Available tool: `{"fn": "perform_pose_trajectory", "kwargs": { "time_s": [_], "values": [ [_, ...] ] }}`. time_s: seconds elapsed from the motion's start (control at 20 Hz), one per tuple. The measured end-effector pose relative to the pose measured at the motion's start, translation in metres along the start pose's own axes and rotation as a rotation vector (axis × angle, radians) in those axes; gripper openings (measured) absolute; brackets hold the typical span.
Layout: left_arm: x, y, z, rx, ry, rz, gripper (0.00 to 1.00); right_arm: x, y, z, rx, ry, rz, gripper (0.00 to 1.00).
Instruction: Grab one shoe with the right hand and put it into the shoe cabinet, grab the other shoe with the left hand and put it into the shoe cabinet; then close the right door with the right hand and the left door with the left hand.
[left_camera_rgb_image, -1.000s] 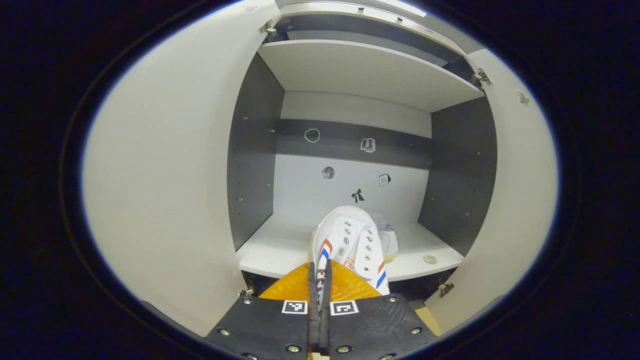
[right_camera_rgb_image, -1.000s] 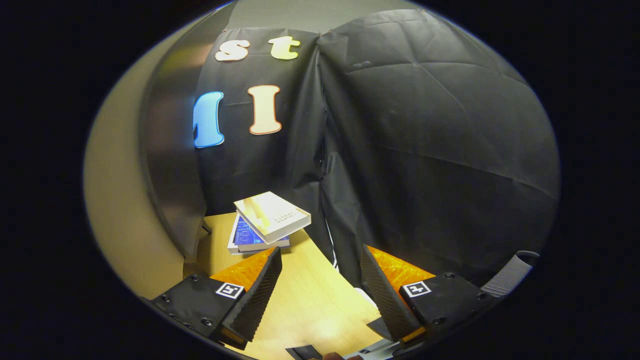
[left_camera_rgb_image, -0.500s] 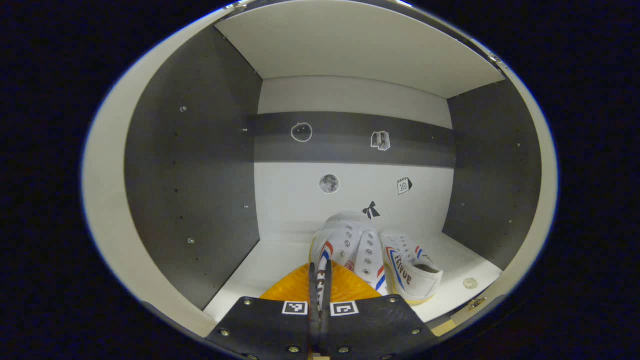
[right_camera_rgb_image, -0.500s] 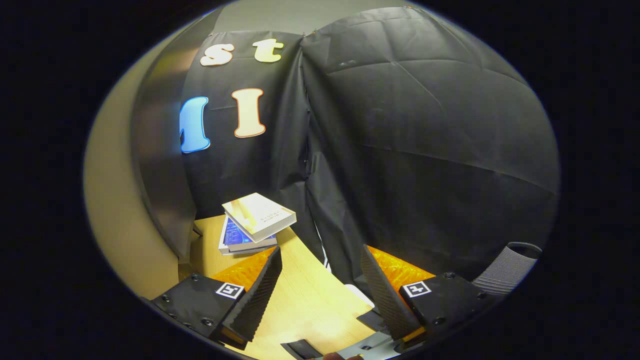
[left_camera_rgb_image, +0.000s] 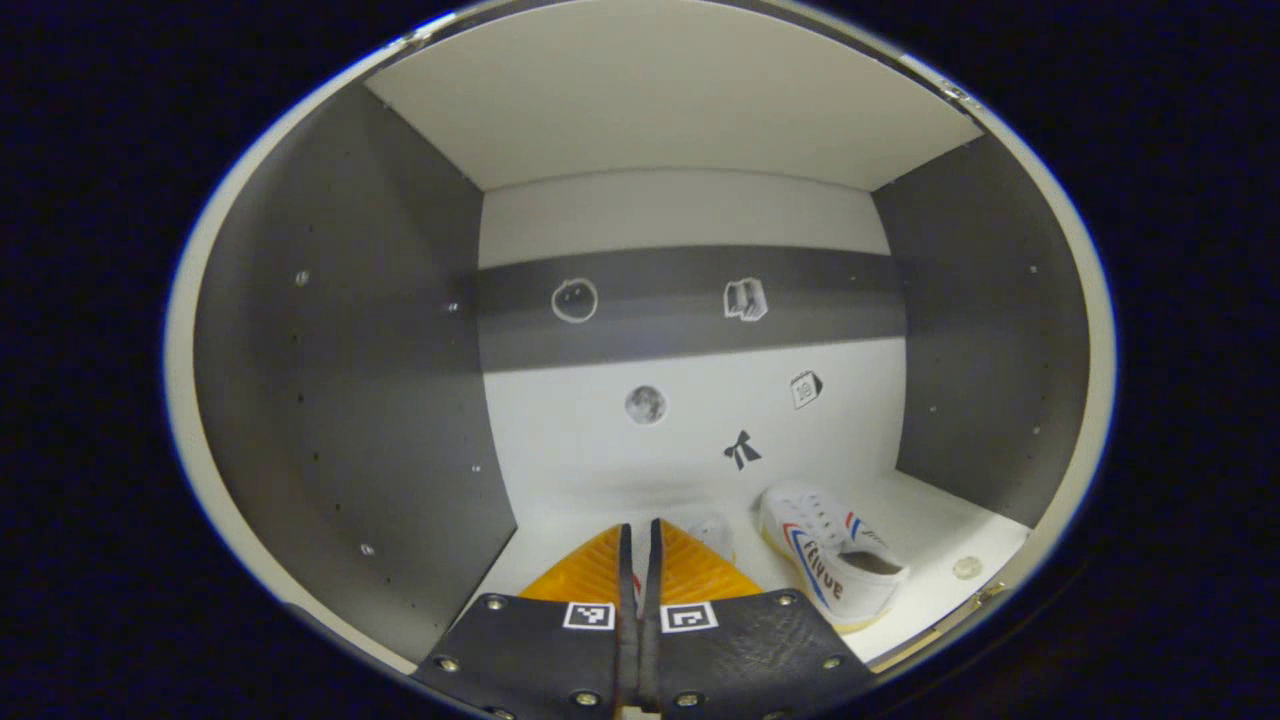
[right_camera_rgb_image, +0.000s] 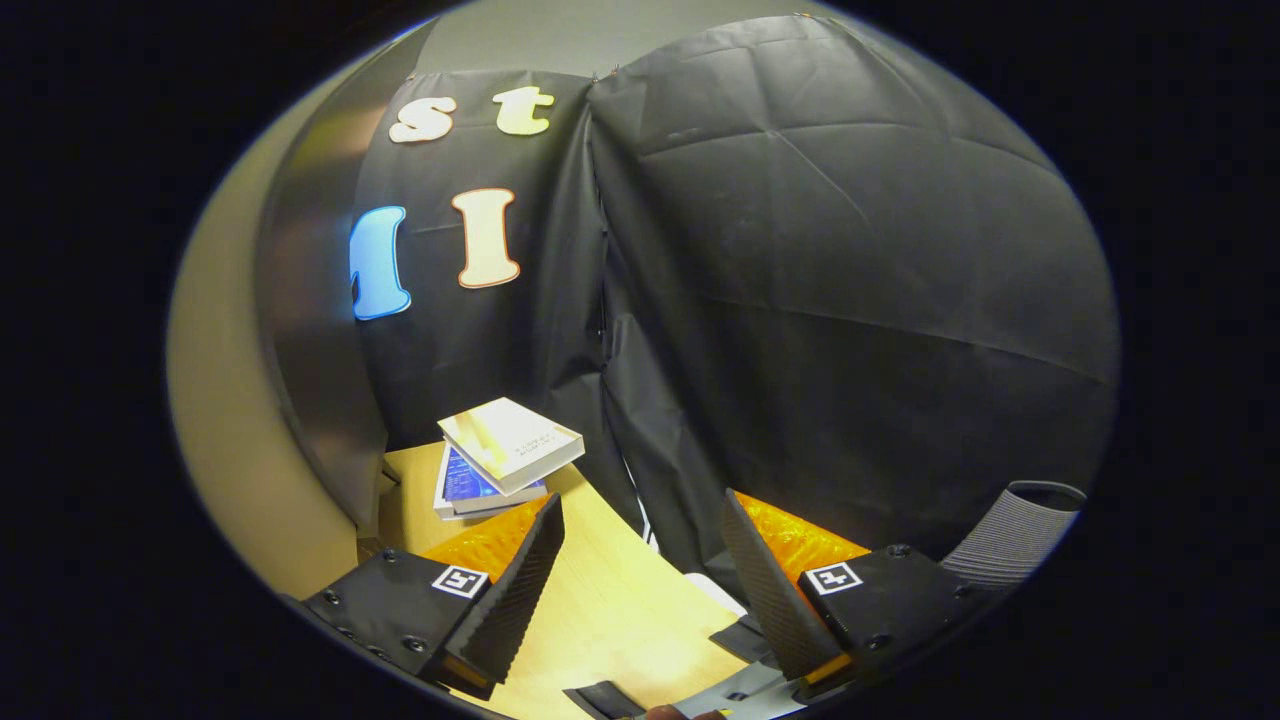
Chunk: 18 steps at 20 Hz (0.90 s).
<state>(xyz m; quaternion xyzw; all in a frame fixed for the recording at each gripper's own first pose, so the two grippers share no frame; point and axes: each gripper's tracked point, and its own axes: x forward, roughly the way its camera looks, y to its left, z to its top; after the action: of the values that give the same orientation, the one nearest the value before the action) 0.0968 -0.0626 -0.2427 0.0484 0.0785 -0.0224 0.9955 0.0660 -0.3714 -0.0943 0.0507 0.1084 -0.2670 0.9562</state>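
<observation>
The shoe cabinet (left_camera_rgb_image: 380, 400) surrounded us. Our left gripper (left_camera_rgb_image: 640, 545) was clenched on the second shoe (left_camera_rgb_image: 712, 535), just ahead of its tips; the first shoe (left_camera_rgb_image: 830, 560) lay right of it. We should lower gently, then release. Half a second before, it was higher. The right gripper (right_camera_rgb_image: 640, 560) was released.

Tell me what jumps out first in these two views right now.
In the left gripper view, a white shoe with red and blue stripes lies on the cabinet shelf at the lower right, under small stickers on the back panel. The left gripper has its fingers nearly together, with a second shoe's toe peeking just past them. In the right gripper view, the open right gripper hangs over a wooden table by stacked books.
</observation>
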Motion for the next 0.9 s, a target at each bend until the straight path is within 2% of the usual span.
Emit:
{"fn": "perform_pose_trajectory", "kwargs": {
  "time_s": [0.15,0.25,0.4,0.6,0.8,0.9],
  "values": [
    [-0.023,-0.008,0.009,0.045,-0.037,-0.002,0.57,0.000,0.019,0.011,0.005,-0.013,0.048,0.98],
    [-0.057,-0.016,0.021,0.030,-0.073,0.001,0.94,0.001,0.032,0.027,0.006,-0.038,0.079,0.98],
    [-0.104,-0.020,0.035,0.004,-0.119,-0.005,0.94,0.000,0.045,0.059,0.025,-0.083,0.123,0.98],
    [-0.167,-0.009,0.048,-0.011,-0.185,0.062,0.94,-0.006,0.066,0.107,0.067,-0.158,0.194,0.98],
    [-0.221,-0.005,0.033,-0.069,-0.180,0.091,0.94,-0.017,0.083,0.148,0.057,-0.229,0.248,0.98],
    [-0.242,-0.004,0.023,-0.042,-0.182,0.101,0.93,-0.023,0.092,0.161,0.054,-0.252,0.284,0.98]
  ]
}}
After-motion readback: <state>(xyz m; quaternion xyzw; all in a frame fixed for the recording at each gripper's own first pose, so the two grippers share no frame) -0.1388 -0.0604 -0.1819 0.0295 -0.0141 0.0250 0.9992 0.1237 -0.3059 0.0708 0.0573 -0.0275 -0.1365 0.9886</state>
